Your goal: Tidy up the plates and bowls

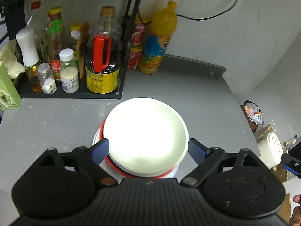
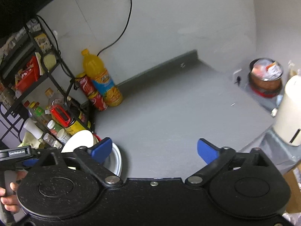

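Biggest risk from here, I'd say: the stack (image 1: 143, 141) gets bumped. The left gripper (image 1: 148, 148) hangs right over it w/ jaws spread wide, one blue pad on each side of the top plate (image 1: 144, 131), holding nothing. If that hand drops or swings sideways, a pad could clip the rim and slide the top plate off-centre, or shove the whole pile toward the condiment rack (image 1: 71, 94) just behind it. The bottles there look tippy, esp. the orange juice bottle (image 1: 160, 39) and the red cans beside it.

The right gripper (image 2: 154, 150) is also wide open and empty, aimed at bare grey surface (image 2: 169, 113); its left pad sits near the stack's edge in its own view, so a careless sweep could knock that too.

The stack itself: white plate on top, glaring under the light so detail's washed out; beneath it a red-rimmed piece, then a white one at the bottom. Can't tell bowl vs plate for the lower ones. It sits on the surface just in front of the rack, looks roughly centred, slightly offset.
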`<action>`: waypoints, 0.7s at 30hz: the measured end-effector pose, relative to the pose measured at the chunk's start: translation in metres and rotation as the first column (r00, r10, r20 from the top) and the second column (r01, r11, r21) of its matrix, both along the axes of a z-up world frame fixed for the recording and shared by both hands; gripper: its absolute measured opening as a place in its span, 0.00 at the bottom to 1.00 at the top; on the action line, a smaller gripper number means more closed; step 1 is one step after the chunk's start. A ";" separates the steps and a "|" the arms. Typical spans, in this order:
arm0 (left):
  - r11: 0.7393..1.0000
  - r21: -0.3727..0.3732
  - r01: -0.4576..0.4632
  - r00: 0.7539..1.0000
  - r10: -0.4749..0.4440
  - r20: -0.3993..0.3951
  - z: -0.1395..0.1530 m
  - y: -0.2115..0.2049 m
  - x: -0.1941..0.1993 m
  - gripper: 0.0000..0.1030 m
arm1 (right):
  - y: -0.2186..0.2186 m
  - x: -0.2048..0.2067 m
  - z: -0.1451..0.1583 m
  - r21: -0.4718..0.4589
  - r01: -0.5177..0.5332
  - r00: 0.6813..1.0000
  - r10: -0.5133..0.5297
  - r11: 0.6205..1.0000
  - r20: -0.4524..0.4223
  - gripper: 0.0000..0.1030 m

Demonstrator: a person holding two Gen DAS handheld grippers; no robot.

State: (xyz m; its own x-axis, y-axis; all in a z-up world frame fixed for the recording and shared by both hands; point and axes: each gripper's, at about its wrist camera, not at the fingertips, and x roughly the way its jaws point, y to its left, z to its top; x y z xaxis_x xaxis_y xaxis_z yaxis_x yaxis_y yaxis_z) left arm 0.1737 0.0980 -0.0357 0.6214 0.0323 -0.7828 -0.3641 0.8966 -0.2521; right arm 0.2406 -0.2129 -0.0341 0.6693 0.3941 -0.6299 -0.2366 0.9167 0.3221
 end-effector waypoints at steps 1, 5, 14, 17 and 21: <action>1.000 0.012 0.003 1.000 -0.003 0.004 0.003 -0.005 -0.003 0.87 | -0.004 -0.005 0.002 -0.008 0.011 1.000 -0.011 1.000 0.011 0.99; 1.000 0.024 0.015 0.999 -0.015 0.030 0.016 -0.021 -0.020 0.89 | -0.017 -0.023 0.009 -0.018 0.047 0.999 -0.046 0.999 0.023 1.00; 0.996 0.077 0.041 0.997 -0.046 0.065 0.033 -0.052 -0.061 1.00 | -0.032 -0.066 0.028 -0.054 0.065 0.995 -0.061 0.996 0.085 1.00; 0.993 0.107 0.055 0.995 -0.063 0.080 0.041 -0.062 -0.075 1.00 | -0.036 -0.080 0.035 -0.059 0.069 0.993 -0.062 0.996 0.105 1.00; 0.987 0.143 0.069 0.991 -0.084 0.100 0.048 -0.075 -0.091 1.00 | -0.040 -0.097 0.040 -0.065 0.077 0.990 -0.069 0.995 0.123 1.00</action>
State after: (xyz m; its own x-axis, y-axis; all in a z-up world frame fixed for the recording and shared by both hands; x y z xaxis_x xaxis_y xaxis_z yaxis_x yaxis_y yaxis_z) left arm 0.0823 0.0233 0.0126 0.7053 0.0856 -0.7037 -0.2710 0.9498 -0.1562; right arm 0.1436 -0.2533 0.0063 0.7675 0.2997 -0.5667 -0.2015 0.9520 0.2305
